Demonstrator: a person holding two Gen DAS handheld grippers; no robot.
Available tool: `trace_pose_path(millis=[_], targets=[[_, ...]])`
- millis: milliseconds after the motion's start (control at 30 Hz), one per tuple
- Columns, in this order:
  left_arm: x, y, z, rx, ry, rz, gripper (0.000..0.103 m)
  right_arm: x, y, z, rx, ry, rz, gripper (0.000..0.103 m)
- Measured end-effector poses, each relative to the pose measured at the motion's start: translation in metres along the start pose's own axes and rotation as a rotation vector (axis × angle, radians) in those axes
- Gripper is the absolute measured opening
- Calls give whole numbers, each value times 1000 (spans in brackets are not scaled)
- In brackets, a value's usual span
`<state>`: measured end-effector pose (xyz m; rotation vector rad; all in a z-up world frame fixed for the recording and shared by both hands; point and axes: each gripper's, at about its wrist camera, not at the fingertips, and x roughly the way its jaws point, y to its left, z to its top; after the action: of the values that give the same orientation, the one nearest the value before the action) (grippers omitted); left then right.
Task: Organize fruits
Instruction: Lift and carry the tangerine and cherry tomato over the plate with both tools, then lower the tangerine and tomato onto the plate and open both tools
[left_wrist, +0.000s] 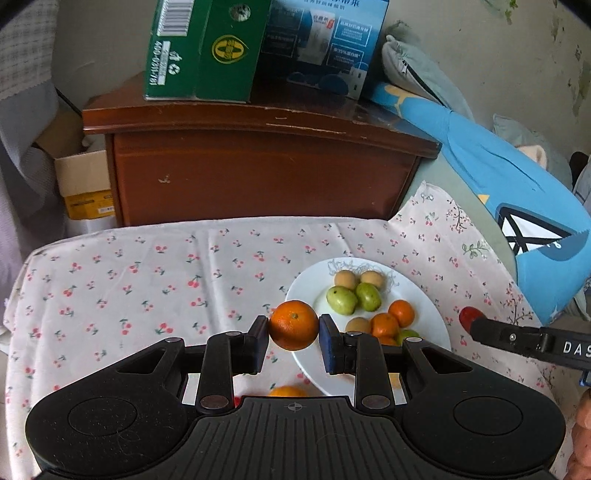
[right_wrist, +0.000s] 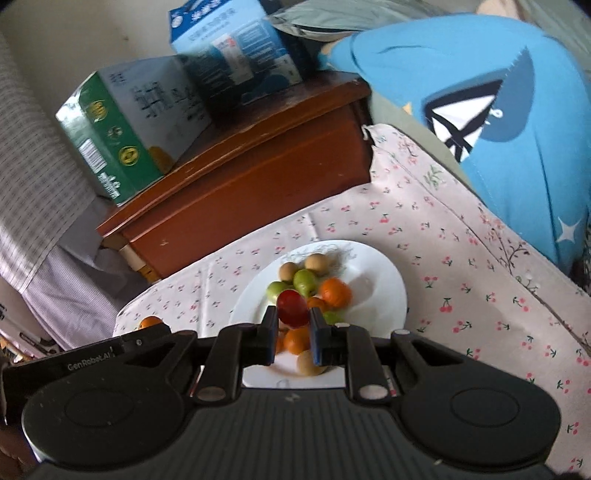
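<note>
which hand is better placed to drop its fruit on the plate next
Right, probably. The right gripper holds the red fruit with the white plate directly ahead in its view. The left gripper holds its orange nearer the plate's left rim, so it seems less centred.

Two matte black grippers, left and right, each with ribbed grey-black body, two round side discs, silver pivot screws, blue-padded fingers, white lettering along the side.
</note>
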<state>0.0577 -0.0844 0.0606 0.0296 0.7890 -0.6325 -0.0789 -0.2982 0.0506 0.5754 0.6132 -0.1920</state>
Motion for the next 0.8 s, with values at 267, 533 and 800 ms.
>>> trace_pose_path(millis=[267, 533, 800], targets=[[27, -6, 8, 23, 22, -16, 26, 17, -8, 8, 18, 1, -22, 18], [48, -12, 10, 61, 46, -10, 26, 29, -18, 9, 60, 24, -64, 18], [62, -21, 10, 115, 57, 4, 26, 45, -24, 6, 77, 59, -112, 18]])
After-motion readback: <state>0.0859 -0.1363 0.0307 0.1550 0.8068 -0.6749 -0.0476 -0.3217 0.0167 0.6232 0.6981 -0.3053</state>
